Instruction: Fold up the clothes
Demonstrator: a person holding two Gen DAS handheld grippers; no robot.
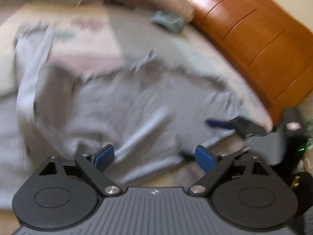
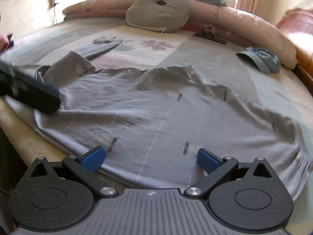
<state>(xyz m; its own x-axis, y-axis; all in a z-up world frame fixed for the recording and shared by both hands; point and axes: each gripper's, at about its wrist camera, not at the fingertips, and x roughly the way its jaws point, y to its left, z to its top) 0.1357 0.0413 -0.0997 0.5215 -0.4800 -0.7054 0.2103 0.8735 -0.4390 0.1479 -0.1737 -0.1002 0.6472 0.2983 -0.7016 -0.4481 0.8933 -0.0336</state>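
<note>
- The bed point(image 2: 225, 54), under a pale patchwork cover, carries everything.
- A pale blue-grey cotton garment point(image 2: 156, 105) lies spread along the near edge, long axis running side to side, just ahead of both tongs.
- Right tongs point(image 2: 150, 159) hover wide open and empty over its near hem.
- Left tongs point(image 1: 154, 155) likewise gape, holding nothing.

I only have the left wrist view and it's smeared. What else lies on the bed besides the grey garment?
Observer: The right wrist view is sharp: a folded blue cap sits beyond the grey garment, near the pink bolster.
Operator: Is the right gripper holding any cloth?
Observer: No. The right gripper stands open over the garment's near hem, nothing pinched.
Operator: Where's my left gripper from there?
Observer: The left gripper comes in at the left edge, over the garment's side near the sleeve.
</note>
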